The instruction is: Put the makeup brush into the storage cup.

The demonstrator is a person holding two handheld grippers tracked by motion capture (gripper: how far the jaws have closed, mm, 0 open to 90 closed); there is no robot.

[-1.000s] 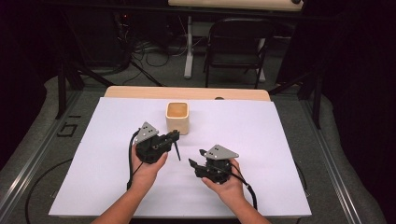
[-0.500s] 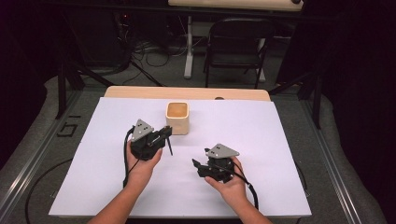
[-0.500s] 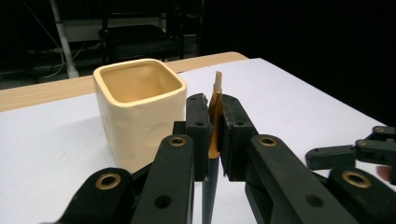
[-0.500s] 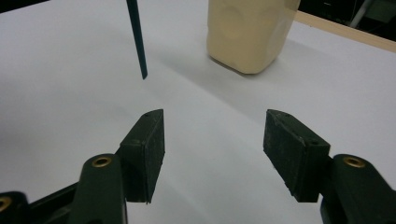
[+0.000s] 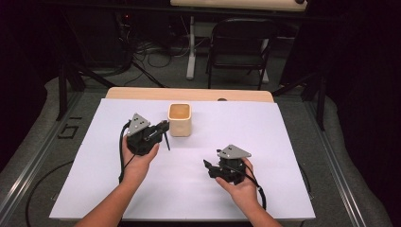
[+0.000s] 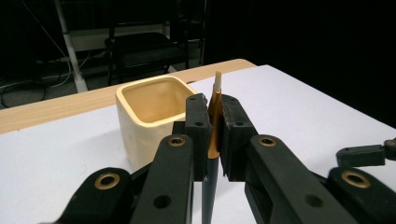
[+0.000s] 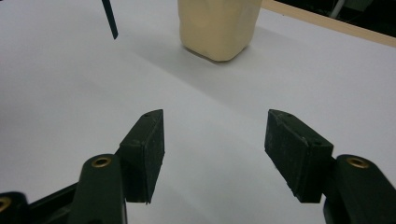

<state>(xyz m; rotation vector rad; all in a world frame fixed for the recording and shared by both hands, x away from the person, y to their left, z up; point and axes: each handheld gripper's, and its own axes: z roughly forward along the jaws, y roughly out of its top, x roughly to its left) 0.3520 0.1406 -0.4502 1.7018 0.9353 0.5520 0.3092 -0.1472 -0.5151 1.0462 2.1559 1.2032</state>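
Black left gripper (image 6: pixel 214 135) jaws clamped on upright paintbrush (image 6: pixel 211 158), cream cup (image 6: pixel 149 119) just behind, right gripper (image 7: pixel 212 140) jaws apart, empty, over white counter (image 7: pixel 70 84).

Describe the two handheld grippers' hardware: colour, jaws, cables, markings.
Both the left gripper and the right gripper are black, each topped by a grey three-cornered plate and trailing a black cable. The jaws are black linkage arms with brass-coloured pivot bushings and blocky black pads. Forearms are bare, with no sleeves in the high view.

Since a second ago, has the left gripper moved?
Yes. The left gripper, shut on the brush, has moved up the high view toward the cup.
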